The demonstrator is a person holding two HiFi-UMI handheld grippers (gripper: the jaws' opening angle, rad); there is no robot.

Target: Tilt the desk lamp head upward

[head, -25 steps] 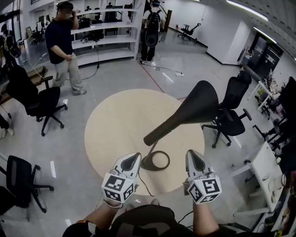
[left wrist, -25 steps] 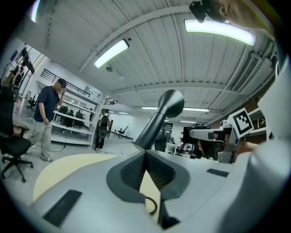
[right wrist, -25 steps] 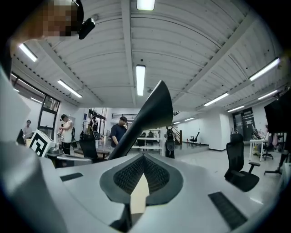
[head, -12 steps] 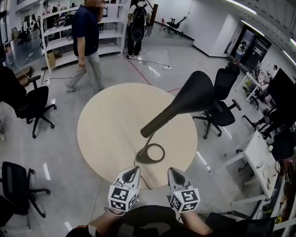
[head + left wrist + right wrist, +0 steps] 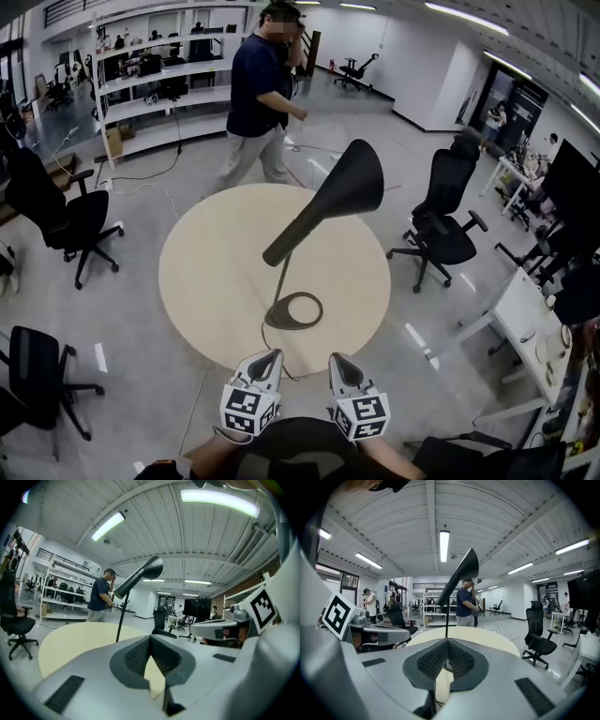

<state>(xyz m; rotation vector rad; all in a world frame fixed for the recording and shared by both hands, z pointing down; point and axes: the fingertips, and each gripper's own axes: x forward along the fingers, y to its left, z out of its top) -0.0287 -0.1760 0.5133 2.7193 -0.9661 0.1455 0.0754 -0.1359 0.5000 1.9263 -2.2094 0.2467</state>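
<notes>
Head view, clock directions as seen there.

- One black desk lamp with a flat ring base, thin stem and long cone head [image 5: 323,211]. It stands on one round pale wooden table [image 5: 211,262]. The base sits toward 5 o'clock of the table's centre, near the edge closest to the person.
- The head's long axis runs from 7 o'clock to 1 o'clock. The narrow end is at the stem top and the wide mouth flares out at 1 o'clock. From the left gripper view the lamp [image 5: 136,576] shows its head slanting upward to the right. In the right gripper view the lamp [image 5: 461,573] shows the same upward slant.
- Two grippers are held low at the table's 6 o'clock edge, side by side and just apart. Their tips point to 12 o'clock toward the base, and the marker cubes face the person. Both are clear of the lamp.
- Left white gripper [image 5: 269,359]: its own view [image 5: 150,641] shows the pads meeting at the tip, nothing between them.
- Right white gripper [image 5: 339,362]: its own view [image 5: 447,644] shows the same, tips together and empty.
- Three black office chairs stand near the table, at 10 o'clock [image 5: 75,220], 8 o'clock [image 5: 37,370] and 2 o'clock [image 5: 445,230]. More stand farther off.
- One person in a dark shirt [image 5: 261,89] is walking at 12 o'clock beyond the table.
</notes>
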